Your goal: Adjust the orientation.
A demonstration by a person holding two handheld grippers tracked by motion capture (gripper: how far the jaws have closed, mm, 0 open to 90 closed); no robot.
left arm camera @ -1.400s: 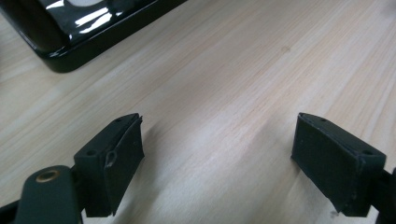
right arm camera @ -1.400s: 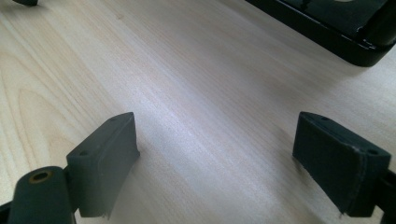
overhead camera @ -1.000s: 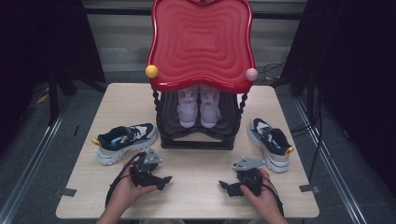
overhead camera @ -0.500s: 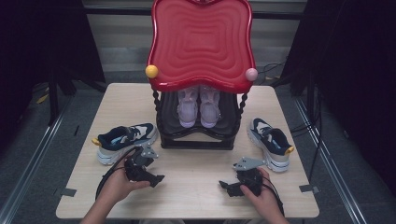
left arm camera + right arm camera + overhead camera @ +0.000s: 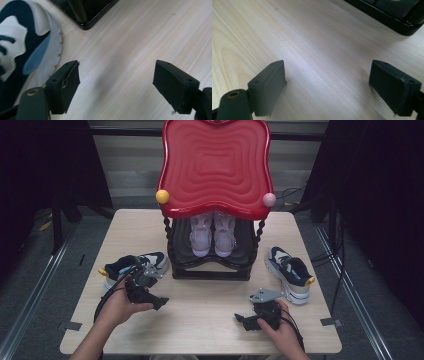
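Left claw (image 5: pixel 116 82) wide open, empty, just beside the navy sneaker (image 5: pixel 22 47) at near-left of surface (image 5: pixel 200 315); right claw (image 5: pixel 327 87) wide open, empty, near-right.

Bright, even overhead light; dark surroundings, soft shadows, close views slightly blurred.

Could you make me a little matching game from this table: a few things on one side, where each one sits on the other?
Things:
1. pink shoes
2. yellow ball
3. left sneaker
4. right sneaker

Places:
A. on the table right of the rack
B. inside the black rack
C. by the left hand-held gripper
D. at the red top's left corner

Pairs: 1-B, 2-D, 3-C, 4-A
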